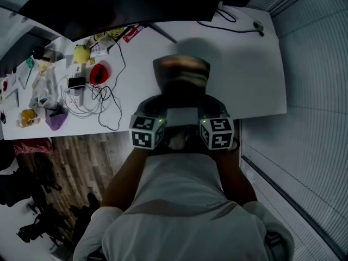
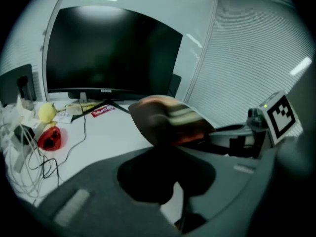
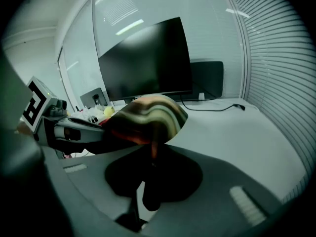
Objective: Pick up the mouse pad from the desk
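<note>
The mouse pad, dark with wavy orange and pale stripes, hangs bent above the white desk and casts a blurred shadow on it. My left gripper is shut on its near left edge and my right gripper on its near right edge, side by side. In the left gripper view the mouse pad curls up out of the closed jaws of the left gripper. In the right gripper view the mouse pad rises the same way from the right gripper. The pinched edge itself is hidden by the jaws.
A large dark monitor stands at the back of the desk. On the left lie a red object, a yellow object, tangled cables and small clutter. A black cable runs at the back right. Blinds line the right wall.
</note>
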Demonstrator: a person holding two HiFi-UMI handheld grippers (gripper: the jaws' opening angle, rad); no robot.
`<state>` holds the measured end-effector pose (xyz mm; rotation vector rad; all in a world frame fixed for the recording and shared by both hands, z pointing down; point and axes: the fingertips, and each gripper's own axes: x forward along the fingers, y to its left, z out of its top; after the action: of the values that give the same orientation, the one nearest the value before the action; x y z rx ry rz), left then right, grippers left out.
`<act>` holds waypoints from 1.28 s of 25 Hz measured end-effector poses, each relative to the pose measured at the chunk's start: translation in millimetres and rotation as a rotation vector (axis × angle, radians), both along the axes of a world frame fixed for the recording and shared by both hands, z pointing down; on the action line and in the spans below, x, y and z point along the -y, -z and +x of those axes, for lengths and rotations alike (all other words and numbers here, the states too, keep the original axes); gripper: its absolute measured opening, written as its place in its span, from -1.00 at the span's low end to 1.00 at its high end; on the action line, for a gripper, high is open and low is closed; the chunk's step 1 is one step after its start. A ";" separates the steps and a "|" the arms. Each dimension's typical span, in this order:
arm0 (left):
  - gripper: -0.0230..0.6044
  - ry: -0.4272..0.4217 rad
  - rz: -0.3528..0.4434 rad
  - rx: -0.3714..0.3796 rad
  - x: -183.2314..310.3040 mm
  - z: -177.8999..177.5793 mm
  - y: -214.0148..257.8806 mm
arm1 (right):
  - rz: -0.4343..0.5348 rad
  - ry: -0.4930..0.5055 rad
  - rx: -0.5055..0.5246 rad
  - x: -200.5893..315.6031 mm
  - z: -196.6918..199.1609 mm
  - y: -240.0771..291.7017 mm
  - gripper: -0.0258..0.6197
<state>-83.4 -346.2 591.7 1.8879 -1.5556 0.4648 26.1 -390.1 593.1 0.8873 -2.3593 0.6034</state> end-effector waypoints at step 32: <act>-0.76 -0.123 0.732 0.114 -22.0 16.5 319.9 | 0.661 -0.089 0.287 -32.4 25.4 321.7 -0.78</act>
<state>-67.0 -324.2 271.8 2.5434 -1.8518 0.0383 51.6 -357.7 271.4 1.2524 -2.8487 -0.0487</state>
